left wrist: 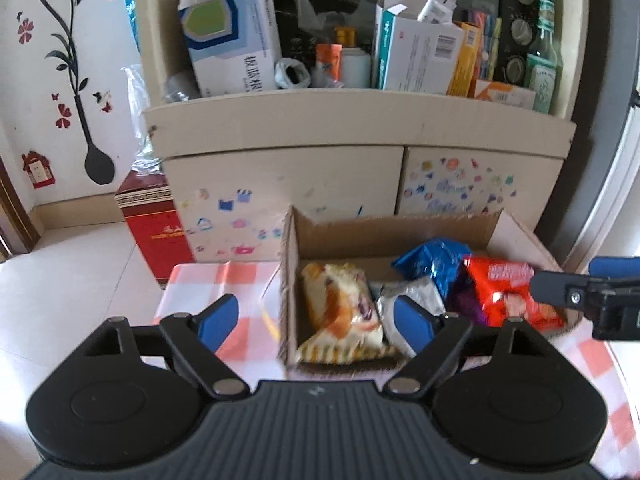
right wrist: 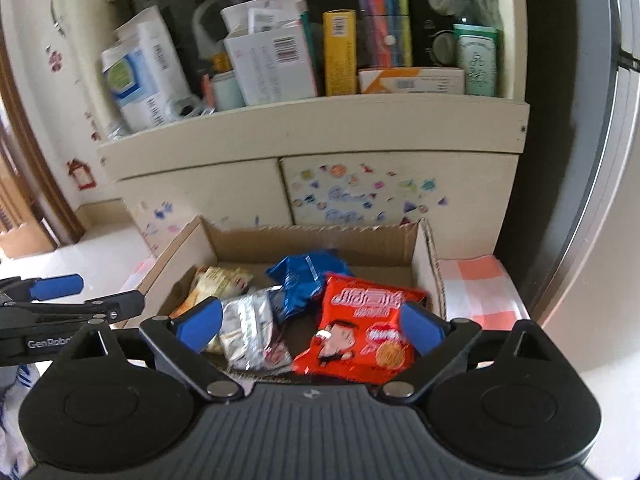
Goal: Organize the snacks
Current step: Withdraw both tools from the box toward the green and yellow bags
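An open cardboard box (left wrist: 291,264) (right wrist: 430,256) stands on a checked tablecloth and holds several snack packs: a yellow-orange pack (left wrist: 340,312) (right wrist: 218,280), a silver pack (left wrist: 412,294) (right wrist: 250,326), a blue pack (left wrist: 434,258) (right wrist: 306,280) and a red pack (left wrist: 508,292) (right wrist: 360,332). My left gripper (left wrist: 316,320) is open and empty, its fingers straddling the box's left wall. My right gripper (right wrist: 310,326) is open and empty above the silver and red packs; it shows at the right edge of the left wrist view (left wrist: 560,288).
A cream cabinet (left wrist: 352,128) with sticker-covered doors stands behind the box, its shelf crowded with cartons and bottles. A red box (left wrist: 154,224) sits on the floor at left. A grey fridge door (right wrist: 592,160) rises at right. The left gripper shows in the right wrist view (right wrist: 88,300).
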The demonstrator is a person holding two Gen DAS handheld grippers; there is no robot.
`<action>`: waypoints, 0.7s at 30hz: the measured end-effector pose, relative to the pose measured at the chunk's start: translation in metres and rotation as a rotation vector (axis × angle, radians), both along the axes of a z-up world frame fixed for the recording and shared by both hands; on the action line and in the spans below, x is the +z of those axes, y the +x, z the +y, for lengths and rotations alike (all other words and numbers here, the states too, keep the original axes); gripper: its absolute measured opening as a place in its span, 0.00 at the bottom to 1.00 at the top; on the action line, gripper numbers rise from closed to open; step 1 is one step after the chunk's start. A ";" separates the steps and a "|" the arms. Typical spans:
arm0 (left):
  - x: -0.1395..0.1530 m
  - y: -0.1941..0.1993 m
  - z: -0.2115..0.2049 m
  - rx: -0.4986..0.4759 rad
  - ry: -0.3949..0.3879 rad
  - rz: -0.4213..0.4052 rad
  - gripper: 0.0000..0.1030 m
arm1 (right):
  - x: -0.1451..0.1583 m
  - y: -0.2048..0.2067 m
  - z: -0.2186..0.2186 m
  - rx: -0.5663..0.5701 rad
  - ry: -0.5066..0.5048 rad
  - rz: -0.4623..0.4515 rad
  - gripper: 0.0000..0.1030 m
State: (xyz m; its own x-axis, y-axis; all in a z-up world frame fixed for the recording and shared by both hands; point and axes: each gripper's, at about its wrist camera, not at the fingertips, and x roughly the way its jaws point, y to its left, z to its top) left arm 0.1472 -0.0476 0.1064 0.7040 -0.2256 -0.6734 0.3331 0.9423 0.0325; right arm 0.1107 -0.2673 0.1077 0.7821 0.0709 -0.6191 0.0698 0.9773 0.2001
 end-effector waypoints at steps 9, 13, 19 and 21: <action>0.003 -0.033 0.037 -0.002 0.016 0.040 0.82 | -0.006 -0.027 0.020 0.088 -0.044 0.044 0.96; 0.001 -0.042 0.055 0.016 0.022 0.066 0.82 | -0.007 -0.044 0.024 0.118 -0.042 0.059 0.96; -0.005 -0.060 0.074 0.006 0.021 0.113 0.82 | -0.009 -0.070 0.028 0.156 -0.057 0.082 0.97; -0.010 -0.065 0.077 -0.005 0.025 0.135 0.82 | -0.011 -0.081 0.028 0.175 -0.067 0.094 0.97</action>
State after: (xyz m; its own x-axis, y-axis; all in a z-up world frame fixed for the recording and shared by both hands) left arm 0.0818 0.0298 0.0961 0.6052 -0.2109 -0.7677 0.3409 0.9400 0.0106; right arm 0.0296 -0.2390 0.0971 0.7000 0.1569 -0.6967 -0.0870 0.9870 0.1348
